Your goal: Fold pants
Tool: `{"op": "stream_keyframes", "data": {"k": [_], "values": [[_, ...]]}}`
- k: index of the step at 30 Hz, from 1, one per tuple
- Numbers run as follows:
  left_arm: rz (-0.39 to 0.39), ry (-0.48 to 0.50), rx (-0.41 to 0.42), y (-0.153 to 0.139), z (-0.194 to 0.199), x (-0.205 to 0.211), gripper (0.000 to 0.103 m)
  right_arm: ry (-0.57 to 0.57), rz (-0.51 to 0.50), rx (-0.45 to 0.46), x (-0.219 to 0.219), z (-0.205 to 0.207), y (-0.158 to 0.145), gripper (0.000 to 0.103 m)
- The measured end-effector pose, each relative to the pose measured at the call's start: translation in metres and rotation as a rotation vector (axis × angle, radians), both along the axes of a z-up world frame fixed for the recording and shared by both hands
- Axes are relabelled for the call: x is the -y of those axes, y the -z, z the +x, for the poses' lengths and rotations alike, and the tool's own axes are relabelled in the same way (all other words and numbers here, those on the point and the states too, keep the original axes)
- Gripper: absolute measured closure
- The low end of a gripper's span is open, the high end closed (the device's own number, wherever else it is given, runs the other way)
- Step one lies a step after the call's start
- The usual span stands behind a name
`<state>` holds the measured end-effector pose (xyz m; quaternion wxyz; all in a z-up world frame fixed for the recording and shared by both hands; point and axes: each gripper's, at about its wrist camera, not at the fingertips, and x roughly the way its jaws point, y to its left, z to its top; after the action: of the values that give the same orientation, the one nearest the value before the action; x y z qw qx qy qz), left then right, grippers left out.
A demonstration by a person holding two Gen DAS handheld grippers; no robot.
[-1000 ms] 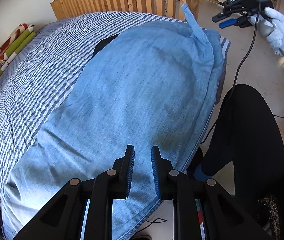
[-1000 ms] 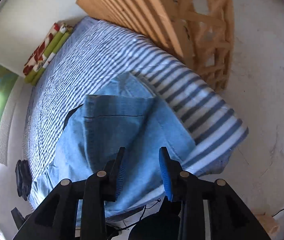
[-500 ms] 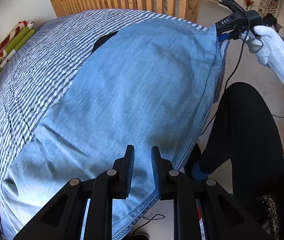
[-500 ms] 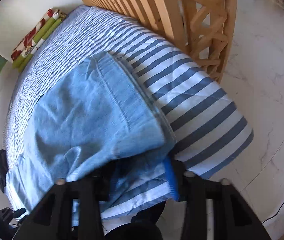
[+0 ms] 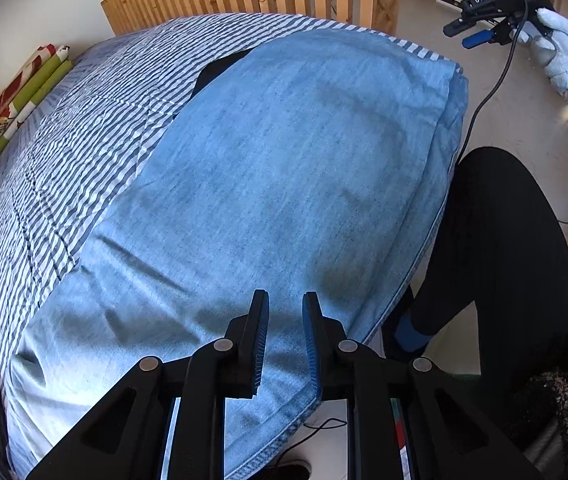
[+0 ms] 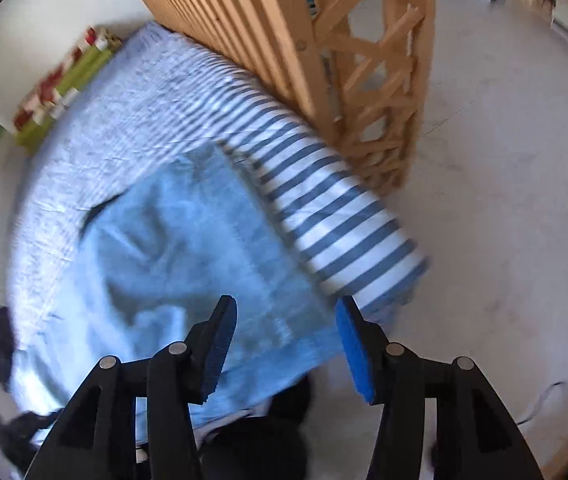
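Left wrist view shows the pants (image 5: 284, 184), a single pair in light blue denim-like cloth, lying flat on the striped bed (image 5: 84, 140) along its near edge, with the far end reaching the bed's far right corner and a little cloth spilling over the side; the left gripper (image 5: 285, 336) hovers over the near end of the pants with its jaws narrow and nothing between them; the right gripper (image 5: 480, 34) is held up in a gloved hand (image 5: 564, 56) above and beyond the far right corner, clear of the cloth; in the blurred right wrist view the right gripper (image 6: 286, 344) has its jaws wide and empty, with the pants (image 6: 188, 264) below.

As a judgement, the cloth is soft and limp with some weight to it, not slippery and not fragile; it will sag and drag if lifted from one point, so it is best taken at two corners of one end at once, each pinch gathering all layers at the hem or the waistband, where the stitching gives the jaws something firm.

Counted: one pair of pants; two grippers; one bed; one dark item (image 5: 220, 70) half hidden under the far side of the pants; one stack of folded red, white and green cloth (image 5: 8, 108) at the bed's far left edge.
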<state>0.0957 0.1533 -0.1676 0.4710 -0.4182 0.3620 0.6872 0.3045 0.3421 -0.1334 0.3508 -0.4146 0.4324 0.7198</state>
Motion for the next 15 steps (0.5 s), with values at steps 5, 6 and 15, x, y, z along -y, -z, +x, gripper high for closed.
{"op": "stream_keyframes", "data": {"k": [5, 6, 15], "values": [[-0.032, 0.010, -0.012, 0.009, 0.002, 0.016, 0.084, 0.014, -0.149, -0.081, 0.021, -0.006, 0.026, 0.055], [-0.030, 0.014, -0.005, 0.010, 0.003, 0.018, 0.084, 0.010, -0.184, -0.111, 0.027, -0.006, 0.031, 0.055], [-0.009, 0.062, -0.002, 0.011, 0.022, 0.004, 0.059, 0.106, -0.200, -0.145, 0.012, -0.029, 0.054, 0.094]]}}
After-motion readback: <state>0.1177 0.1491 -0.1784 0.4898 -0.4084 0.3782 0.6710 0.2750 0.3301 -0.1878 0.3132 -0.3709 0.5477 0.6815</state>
